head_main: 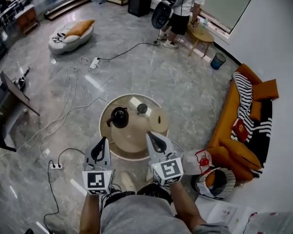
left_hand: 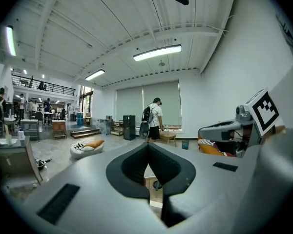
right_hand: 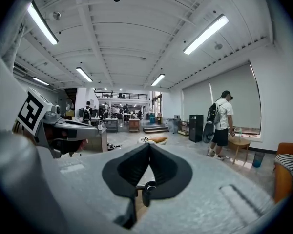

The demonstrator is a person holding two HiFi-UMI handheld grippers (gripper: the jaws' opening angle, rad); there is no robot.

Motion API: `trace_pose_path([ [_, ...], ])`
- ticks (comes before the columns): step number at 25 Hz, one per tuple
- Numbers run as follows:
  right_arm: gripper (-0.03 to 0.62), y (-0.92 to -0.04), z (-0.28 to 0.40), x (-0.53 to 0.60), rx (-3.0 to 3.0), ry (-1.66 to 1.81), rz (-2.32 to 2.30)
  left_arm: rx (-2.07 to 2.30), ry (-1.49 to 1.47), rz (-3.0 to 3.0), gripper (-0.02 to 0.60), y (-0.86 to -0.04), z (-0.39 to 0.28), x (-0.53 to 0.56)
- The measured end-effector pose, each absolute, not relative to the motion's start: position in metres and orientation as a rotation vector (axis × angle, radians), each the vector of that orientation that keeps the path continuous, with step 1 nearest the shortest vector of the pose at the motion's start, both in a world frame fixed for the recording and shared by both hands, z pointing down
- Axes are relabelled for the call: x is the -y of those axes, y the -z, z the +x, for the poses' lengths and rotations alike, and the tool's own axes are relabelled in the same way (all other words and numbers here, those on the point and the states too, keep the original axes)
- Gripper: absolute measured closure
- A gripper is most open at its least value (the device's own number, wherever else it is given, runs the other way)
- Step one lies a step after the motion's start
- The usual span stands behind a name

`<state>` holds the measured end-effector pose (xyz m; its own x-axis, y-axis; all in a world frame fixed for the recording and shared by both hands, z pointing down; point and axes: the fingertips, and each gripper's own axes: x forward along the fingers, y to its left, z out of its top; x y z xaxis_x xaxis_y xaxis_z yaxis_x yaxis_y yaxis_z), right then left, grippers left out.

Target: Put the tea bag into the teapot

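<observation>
The left gripper (head_main: 104, 140) has its jaws closed tip to tip with nothing between them, and sits on the near side of the teapot (head_main: 119, 117), at the round desk (head_main: 130, 139). The right gripper (head_main: 149, 135), near-right of the teapot, is likewise closed and empty. Both point nearly level. A pale scrap (head_main: 136, 102) beyond the teapot may be the tea bag, but it is too small to confirm.

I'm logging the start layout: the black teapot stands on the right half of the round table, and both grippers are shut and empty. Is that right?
Not quite. The head view shows the black teapot on the left half of the round table, not the right. The left gripper and right gripper are indeed shut and empty.
</observation>
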<state>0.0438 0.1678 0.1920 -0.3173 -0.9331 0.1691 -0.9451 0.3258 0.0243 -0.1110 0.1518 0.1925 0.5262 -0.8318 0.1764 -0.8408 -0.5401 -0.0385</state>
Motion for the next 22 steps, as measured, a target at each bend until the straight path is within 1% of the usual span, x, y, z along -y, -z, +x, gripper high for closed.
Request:
trace_pose_path([
  [7, 0.594, -0.212, 0.049, -0.127, 2.512, -0.16, 1.58, 1.597, -0.307, 2.606, 0.566, -0.204, -0.102, -0.126],
  [12, 0.594, -0.233, 0.051, -0.096, 2.555, -0.2, 1.44, 1.665, -0.34, 2.493, 0.566, -0.231, -0.095, -0.111],
  [22, 0.594, -0.317, 0.048, -0.047, 2.546, -0.327, 1.25, 1.696, -0.398, 2.341, 0.566, -0.3, -0.085, -0.076],
])
